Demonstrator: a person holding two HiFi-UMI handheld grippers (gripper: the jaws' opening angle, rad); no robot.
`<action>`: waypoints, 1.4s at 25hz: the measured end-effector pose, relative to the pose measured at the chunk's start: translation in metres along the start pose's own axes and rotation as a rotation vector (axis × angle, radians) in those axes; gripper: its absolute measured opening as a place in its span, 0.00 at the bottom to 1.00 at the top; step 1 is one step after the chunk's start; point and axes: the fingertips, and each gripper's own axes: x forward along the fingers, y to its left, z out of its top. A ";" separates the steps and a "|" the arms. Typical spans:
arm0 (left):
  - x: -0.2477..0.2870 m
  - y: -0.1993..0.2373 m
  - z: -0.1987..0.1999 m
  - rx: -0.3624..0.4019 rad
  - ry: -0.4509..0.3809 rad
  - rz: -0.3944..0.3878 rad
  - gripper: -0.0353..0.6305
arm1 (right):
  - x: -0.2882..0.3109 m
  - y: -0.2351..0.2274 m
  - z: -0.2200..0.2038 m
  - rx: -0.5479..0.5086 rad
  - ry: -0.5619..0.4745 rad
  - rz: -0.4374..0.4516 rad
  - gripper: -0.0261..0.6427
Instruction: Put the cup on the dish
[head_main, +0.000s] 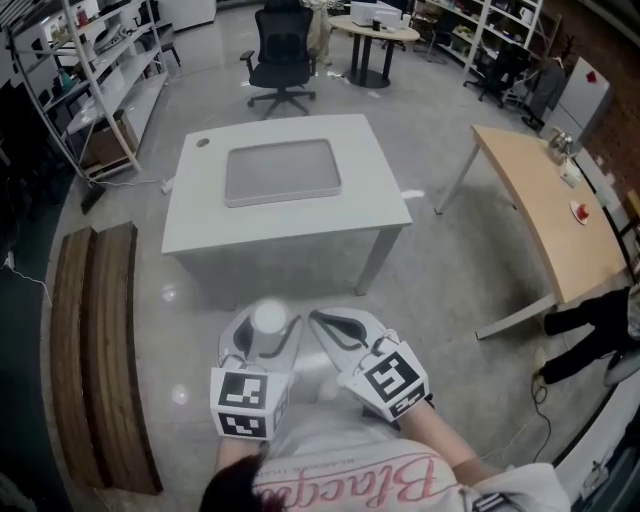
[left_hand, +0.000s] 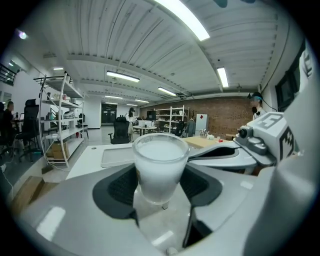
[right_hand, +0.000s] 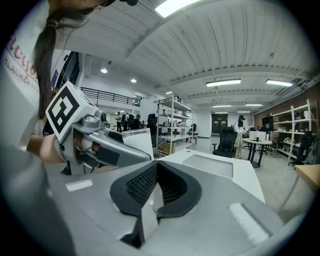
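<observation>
A frosted white cup (head_main: 268, 318) (left_hand: 160, 167) stands upright between the jaws of my left gripper (head_main: 262, 335) (left_hand: 160, 175), which is shut on its lower half. My right gripper (head_main: 345, 330) (right_hand: 157, 163) is close beside it on the right, shut with nothing in it. Both are held low in front of the person's body, over the floor. The dish is a flat grey tray (head_main: 282, 172) (left_hand: 117, 156) (right_hand: 210, 165) lying on a white table (head_main: 200, 215), well ahead of both grippers. In the right gripper view the left gripper's body (right_hand: 100, 147) shows at the left.
A black office chair (head_main: 281, 60) stands behind the white table. To the right is a wooden table (head_main: 545, 215), with a person's legs (head_main: 590, 325) near it. Brown wooden planks (head_main: 100, 340) lie on the floor at the left. Shelving (head_main: 90, 60) lines the far left.
</observation>
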 end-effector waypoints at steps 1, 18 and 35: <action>0.004 0.000 0.002 -0.009 -0.008 0.006 0.44 | 0.000 -0.004 0.000 -0.002 0.000 0.007 0.04; 0.061 0.020 0.021 -0.042 0.020 -0.011 0.44 | 0.038 -0.053 -0.001 0.055 -0.001 0.038 0.04; 0.190 0.096 0.047 -0.034 0.061 -0.060 0.44 | 0.134 -0.156 0.019 0.052 0.033 0.014 0.04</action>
